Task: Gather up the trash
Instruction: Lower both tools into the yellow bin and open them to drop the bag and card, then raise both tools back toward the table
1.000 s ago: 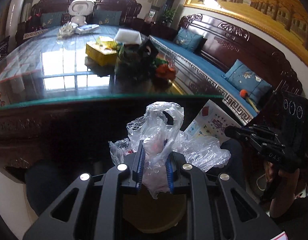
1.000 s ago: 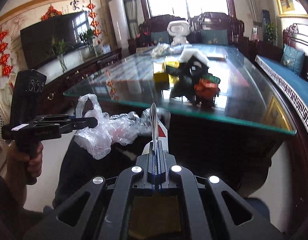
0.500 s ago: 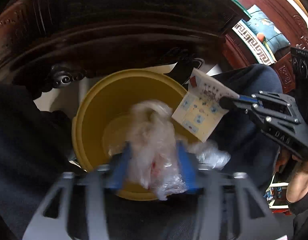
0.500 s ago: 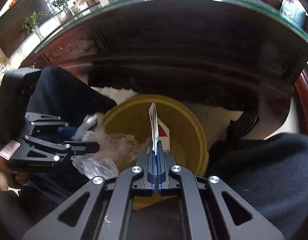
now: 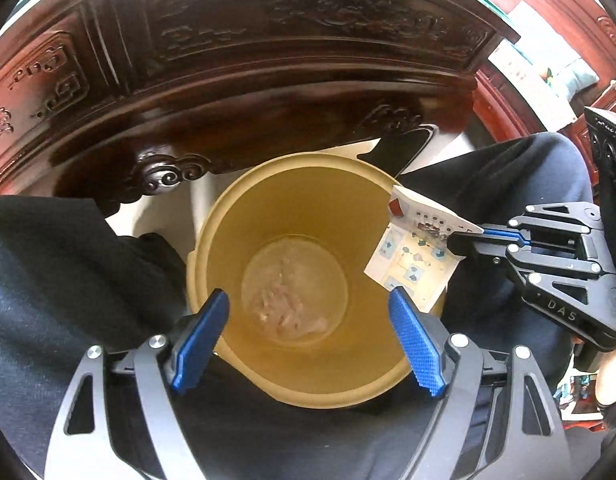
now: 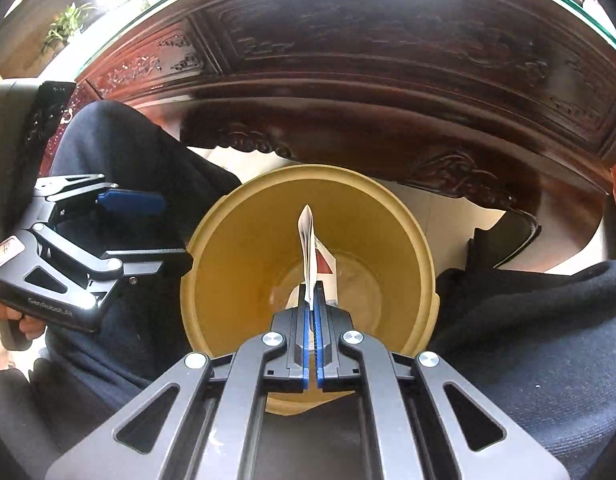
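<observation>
A yellow trash bin (image 5: 267, 208) stands on the floor under the carved wooden table, between the person's knees; it also shows in the right wrist view (image 6: 235, 264). A crumpled clear plastic bag (image 5: 287, 300) lies at the bin's bottom. My left gripper (image 5: 308, 320) is open and empty just above the bin's near rim. My right gripper (image 6: 311, 300) is shut on a printed paper leaflet (image 6: 308, 240), held edge-on over the bin. In the left wrist view the leaflet (image 5: 416, 256) hangs over the bin's right rim, with the right gripper (image 5: 460, 240) on it.
The dark carved table apron (image 5: 267, 60) hangs close above the bin. The person's dark-trousered legs (image 5: 67, 280) flank the bin on both sides. White floor (image 6: 448, 208) shows behind the bin.
Both grippers swung down from table height to over the bin. My left gripper opened and the plastic bag fell to the bin's bottom. The right gripper still holds the leaflet.
</observation>
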The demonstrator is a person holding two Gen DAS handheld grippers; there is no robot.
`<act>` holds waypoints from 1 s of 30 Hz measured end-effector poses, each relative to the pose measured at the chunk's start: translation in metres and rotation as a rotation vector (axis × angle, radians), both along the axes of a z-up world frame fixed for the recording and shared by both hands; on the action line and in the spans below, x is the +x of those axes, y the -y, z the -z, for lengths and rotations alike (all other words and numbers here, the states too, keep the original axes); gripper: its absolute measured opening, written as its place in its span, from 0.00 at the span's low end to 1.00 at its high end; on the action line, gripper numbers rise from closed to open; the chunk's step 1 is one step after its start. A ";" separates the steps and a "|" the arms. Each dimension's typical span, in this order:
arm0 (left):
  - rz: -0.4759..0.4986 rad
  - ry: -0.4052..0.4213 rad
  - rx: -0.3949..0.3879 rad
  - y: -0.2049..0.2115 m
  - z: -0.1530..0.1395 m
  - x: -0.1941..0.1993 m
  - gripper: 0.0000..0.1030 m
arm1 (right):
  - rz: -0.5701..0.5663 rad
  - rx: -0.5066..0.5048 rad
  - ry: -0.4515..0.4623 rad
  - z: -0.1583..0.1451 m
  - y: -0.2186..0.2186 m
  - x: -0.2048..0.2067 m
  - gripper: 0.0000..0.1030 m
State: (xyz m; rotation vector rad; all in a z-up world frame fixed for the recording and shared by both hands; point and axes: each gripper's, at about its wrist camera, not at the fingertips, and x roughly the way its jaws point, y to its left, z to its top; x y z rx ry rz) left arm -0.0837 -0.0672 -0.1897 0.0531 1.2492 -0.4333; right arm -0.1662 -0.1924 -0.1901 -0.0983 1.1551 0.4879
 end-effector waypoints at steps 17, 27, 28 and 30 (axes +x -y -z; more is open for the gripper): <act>-0.025 0.049 -0.008 -0.003 -0.011 0.005 0.79 | -0.002 0.034 0.052 -0.022 -0.005 -0.006 0.42; -0.157 0.318 -0.066 -0.018 -0.083 0.033 0.85 | 0.089 0.134 0.289 -0.079 0.009 0.017 0.62; -0.172 0.351 -0.069 -0.019 -0.092 0.037 0.86 | 0.097 0.133 0.318 -0.085 0.010 0.020 0.65; -0.199 0.409 -0.082 -0.021 -0.108 0.046 0.90 | 0.121 0.131 0.404 -0.102 0.010 0.026 0.77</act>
